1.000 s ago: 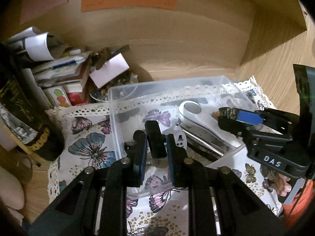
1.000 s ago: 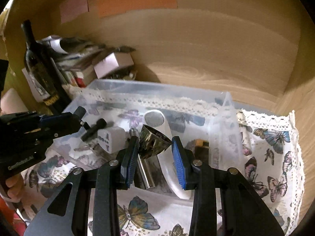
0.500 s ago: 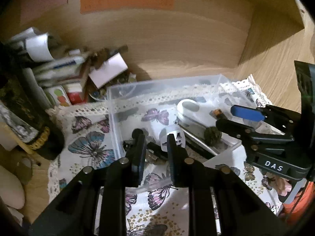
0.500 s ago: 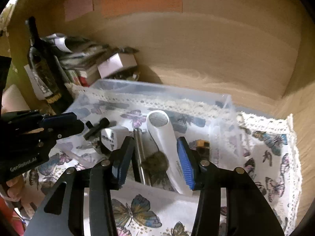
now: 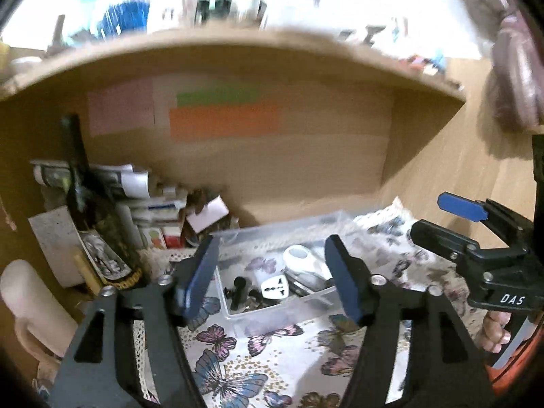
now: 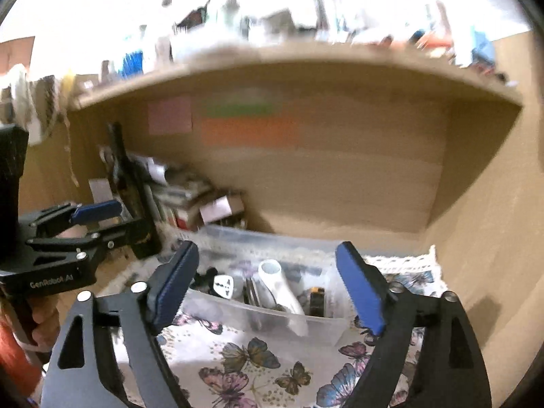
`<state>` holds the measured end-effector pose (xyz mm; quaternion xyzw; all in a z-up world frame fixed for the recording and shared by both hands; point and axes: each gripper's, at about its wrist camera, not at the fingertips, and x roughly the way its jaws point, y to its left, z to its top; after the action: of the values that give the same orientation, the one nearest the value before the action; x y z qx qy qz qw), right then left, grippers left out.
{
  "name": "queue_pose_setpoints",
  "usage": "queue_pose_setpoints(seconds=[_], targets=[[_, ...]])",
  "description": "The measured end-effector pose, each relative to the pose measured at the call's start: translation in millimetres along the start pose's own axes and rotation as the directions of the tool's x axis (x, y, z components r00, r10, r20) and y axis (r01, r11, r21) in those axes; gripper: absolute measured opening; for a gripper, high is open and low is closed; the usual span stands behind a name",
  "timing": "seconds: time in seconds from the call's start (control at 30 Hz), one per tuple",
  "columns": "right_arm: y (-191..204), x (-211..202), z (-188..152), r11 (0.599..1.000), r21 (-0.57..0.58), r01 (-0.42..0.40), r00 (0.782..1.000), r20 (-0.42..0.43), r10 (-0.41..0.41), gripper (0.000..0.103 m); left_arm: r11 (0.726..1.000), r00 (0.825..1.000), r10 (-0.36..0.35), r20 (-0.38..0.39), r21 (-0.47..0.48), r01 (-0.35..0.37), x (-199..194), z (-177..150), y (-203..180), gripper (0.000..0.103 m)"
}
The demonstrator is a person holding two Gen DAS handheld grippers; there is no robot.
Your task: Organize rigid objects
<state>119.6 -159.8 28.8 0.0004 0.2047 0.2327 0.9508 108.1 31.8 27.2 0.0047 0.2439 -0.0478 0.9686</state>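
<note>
A clear plastic box sits on a butterfly-print cloth inside a wooden cubby. It holds a white plug adapter, a long white handled tool, a black knobbed piece and metal items. My left gripper is open and empty, held back above the box's near side. My right gripper is open and empty, also drawn back in front of the box; it shows at the right of the left wrist view.
A dark wine bottle stands at the left beside stacked papers and small boxes. Coloured sticky notes are on the cubby's back wall. A cluttered shelf runs overhead. The cubby's side wall is at the right.
Both grippers opened wide and pulled back and up from the box. The black knobbed piece and the dark round item they held now lie in the box.
</note>
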Motion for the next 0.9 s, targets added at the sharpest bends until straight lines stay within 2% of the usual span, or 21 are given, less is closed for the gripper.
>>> queue_pose_setpoints(seconds=[0.07,0.13,0.2,0.43,0.9], targets=[[0,-16,1,1.0,0.01,0.003,1.0,0.031,-0.003,0.089,1.0,0.999,-0.002,0.034,0.002,0.002,-16,0,-6,0.073],[1,-30,-1,1.0,0.021,0.01,0.998,0.063,-0.011,0.101,1.0,0.998,0.007,0.066,0.005,-0.007,-30,-2,-11,0.084],[1,-42,-4,1.0,0.028,0.012,0.996,0.092,-0.015,0.103,1.0,0.995,0.02,0.098,0.009,-0.021,-42,-5,-16,0.092],[6,-59,-12,0.999,0.033,0.014,0.994,0.104,-0.017,0.103,1.0,0.99,0.028,0.14,-0.006,-0.028,-69,-13,-22,0.097],[14,-71,-18,1.0,0.022,0.019,0.993,0.113,-0.021,0.103,1.0,0.988,0.027,0.152,-0.004,-0.027,-76,-19,-25,0.101]])
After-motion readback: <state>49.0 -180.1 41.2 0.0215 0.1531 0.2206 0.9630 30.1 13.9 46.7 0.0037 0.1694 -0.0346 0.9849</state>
